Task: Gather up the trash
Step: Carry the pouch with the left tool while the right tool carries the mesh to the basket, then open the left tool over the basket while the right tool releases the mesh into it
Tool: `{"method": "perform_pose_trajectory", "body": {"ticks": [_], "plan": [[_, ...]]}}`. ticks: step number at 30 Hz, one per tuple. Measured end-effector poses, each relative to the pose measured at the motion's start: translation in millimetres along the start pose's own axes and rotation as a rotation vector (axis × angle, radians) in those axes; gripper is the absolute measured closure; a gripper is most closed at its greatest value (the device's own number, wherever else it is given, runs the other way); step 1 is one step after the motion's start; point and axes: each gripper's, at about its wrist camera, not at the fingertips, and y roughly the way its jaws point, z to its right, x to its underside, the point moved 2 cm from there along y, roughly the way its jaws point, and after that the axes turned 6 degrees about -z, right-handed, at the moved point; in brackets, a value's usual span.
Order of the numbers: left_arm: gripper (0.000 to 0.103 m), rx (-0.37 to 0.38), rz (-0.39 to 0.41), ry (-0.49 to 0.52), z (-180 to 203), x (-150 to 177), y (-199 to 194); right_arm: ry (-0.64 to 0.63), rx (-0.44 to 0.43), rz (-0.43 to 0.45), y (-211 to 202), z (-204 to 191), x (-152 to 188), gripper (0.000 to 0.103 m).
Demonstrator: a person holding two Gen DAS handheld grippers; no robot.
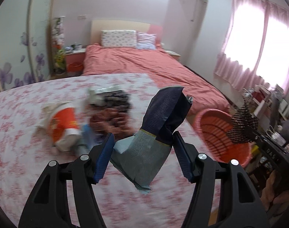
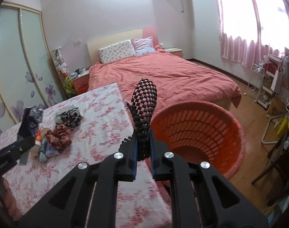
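Note:
My left gripper [image 1: 142, 142] is shut on a crumpled dark-blue and grey foil wrapper [image 1: 154, 129], held above the floral tablecloth [image 1: 21, 114]. My right gripper [image 2: 143, 144] is shut on a black foam net sleeve [image 2: 144, 102], held upright just left of the orange trash basket [image 2: 237, 133]. That sleeve [image 1: 243, 127] and basket [image 1: 205, 114] also show at the right of the left wrist view. More trash lies on the table: an orange-and-white paper cup [image 1: 63, 127], a brown net [image 2: 58, 135] and a black checkered net [image 2: 71, 117].
The table's right edge runs beside the basket. A bed with a coral cover [image 2: 173, 76] stands behind. A wire rack and cluttered shelves [image 2: 266, 83] line the right wall. Wooden floor [image 2: 249, 106] lies around the basket.

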Motion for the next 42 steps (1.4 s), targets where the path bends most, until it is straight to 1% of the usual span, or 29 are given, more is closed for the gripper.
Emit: {"method": "perform_pose_trajectory", "body": {"ticks": [6, 13, 21, 27, 35, 37, 38, 39, 42], "plan": [[0.041, 0.088, -0.014, 0.072, 56, -4, 21, 0.060, 0.024, 0.022, -6, 31, 1, 0.091], [0.041, 0.172, -0.031, 0.137, 107, -8, 45, 0.113, 0.053, 0.037, -3, 65, 0, 0.091], [0.040, 0.254, -0.070, 0.187, 150, -8, 72, 0.166, 0.081, 0.037, 10, 100, 1, 0.091], [0.040, 0.286, -0.095, 0.214, 174, -8, 89, 0.185, 0.091, 0.040, 20, 116, -2, 0.091], [0.040, 0.299, -0.132, 0.220, 186, -9, 111, 0.202, 0.099, 0.041, 38, 132, -8, 0.090], [0.040, 0.295, -0.144, 0.221, 189, -8, 116, 0.209, 0.096, 0.038, 44, 136, -9, 0.086], [0.040, 0.290, -0.151, 0.220, 191, -7, 119, 0.213, 0.096, 0.036, 47, 139, -10, 0.086], [0.038, 0.288, -0.158, 0.219, 190, -7, 122, 0.217, 0.093, 0.033, 51, 141, -11, 0.084], [0.029, 0.273, -0.181, 0.215, 190, -4, 129, 0.228, 0.092, 0.019, 59, 145, -9, 0.073]]}}
